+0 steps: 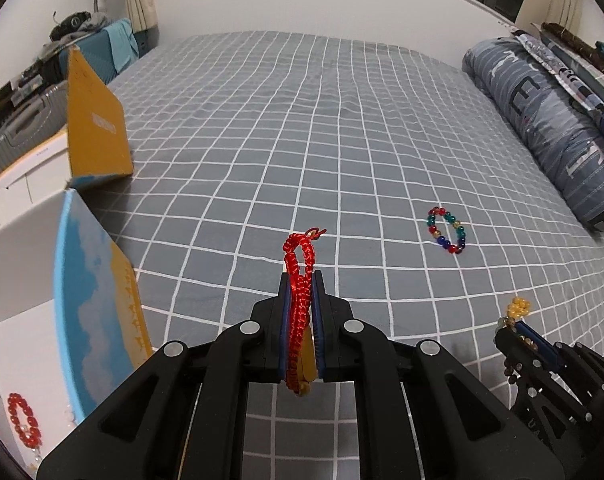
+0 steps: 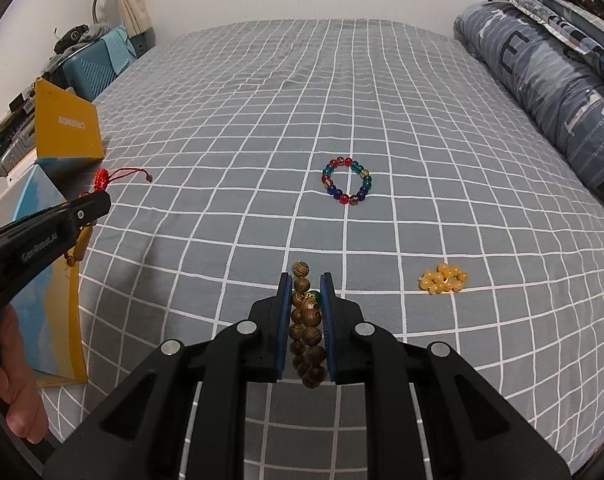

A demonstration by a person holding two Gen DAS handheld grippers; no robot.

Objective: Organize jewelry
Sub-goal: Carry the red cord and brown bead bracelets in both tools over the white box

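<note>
Above bed [image 1: 341, 120], red bracelet [image 1: 300, 280] clamped.

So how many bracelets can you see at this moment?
5: red braided bracelet in left gripper, wooden bead bracelet in right gripper, multicoloured and yellow on bedspread, red bead bracelet in box. Others may be hidden.

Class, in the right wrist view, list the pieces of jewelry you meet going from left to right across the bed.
Red braided cord bracelet → wooden bead bracelet in the right claw → multicoloured glass bead bracelet → yellow bead bracelet.
</note>
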